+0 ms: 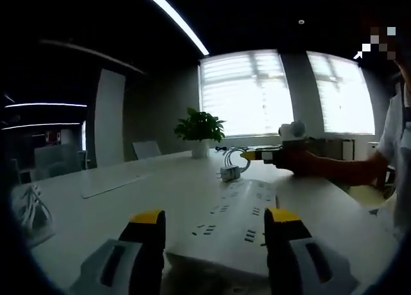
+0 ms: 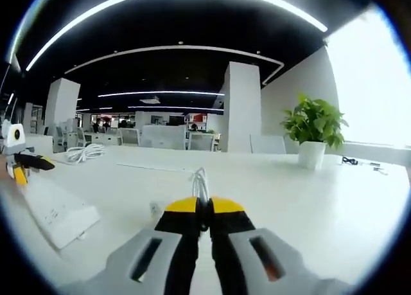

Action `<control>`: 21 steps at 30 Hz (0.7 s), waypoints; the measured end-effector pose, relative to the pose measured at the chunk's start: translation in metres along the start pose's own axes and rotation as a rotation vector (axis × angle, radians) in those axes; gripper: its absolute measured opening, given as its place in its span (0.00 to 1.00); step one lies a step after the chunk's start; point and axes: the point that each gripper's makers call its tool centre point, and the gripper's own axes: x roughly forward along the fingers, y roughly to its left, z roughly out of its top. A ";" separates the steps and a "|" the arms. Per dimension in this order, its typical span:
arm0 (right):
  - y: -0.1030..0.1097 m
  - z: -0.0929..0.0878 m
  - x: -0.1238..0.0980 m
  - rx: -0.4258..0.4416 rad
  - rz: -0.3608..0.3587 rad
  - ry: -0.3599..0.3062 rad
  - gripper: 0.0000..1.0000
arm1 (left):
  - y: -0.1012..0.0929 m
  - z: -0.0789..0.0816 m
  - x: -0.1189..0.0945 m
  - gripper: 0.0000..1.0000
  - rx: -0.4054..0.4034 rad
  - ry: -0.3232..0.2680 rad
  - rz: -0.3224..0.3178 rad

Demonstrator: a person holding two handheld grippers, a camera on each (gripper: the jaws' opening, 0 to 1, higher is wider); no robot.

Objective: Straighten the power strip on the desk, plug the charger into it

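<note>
- Left gripper view: the left gripper (image 1: pixel 215 227) has its jaws spread wide, one on each side of the near end of the white power strip (image 1: pixel 234 214), which lies flat on the white desk (image 1: pixel 148 198).
- The white charger (image 1: pixel 230 173) sits just beyond the strip's far end.
- Right gripper view: the right gripper (image 2: pixel 205 214) is closed on the charger's white cable (image 2: pixel 200 182).
- A potted plant (image 2: pixel 313 131) stands toward the desk's far edge.

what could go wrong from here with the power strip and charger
1. The right gripper seems shut on the charger cable, not its body, so the charger could swing or slip on the way to a socket.
2. The left gripper has its jaws open at the near end of the power strip; a push there could skew the strip instead of straightening it.
</note>
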 end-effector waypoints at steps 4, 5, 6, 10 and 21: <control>0.006 0.013 0.000 0.026 0.028 -0.062 0.05 | -0.001 -0.001 -0.001 0.64 0.004 0.004 0.008; 0.007 0.015 -0.001 0.027 0.040 -0.068 0.05 | -0.001 -0.002 -0.001 0.64 0.009 0.007 0.010; 0.007 0.016 -0.001 0.031 0.044 -0.072 0.05 | -0.001 -0.002 -0.001 0.64 0.013 0.008 0.011; 0.011 0.021 -0.002 0.043 0.069 -0.093 0.04 | -0.001 -0.002 -0.002 0.63 0.016 0.010 0.010; 0.027 0.077 0.016 -0.030 0.196 -0.201 0.04 | 0.000 -0.001 -0.005 0.56 -0.016 0.014 -0.012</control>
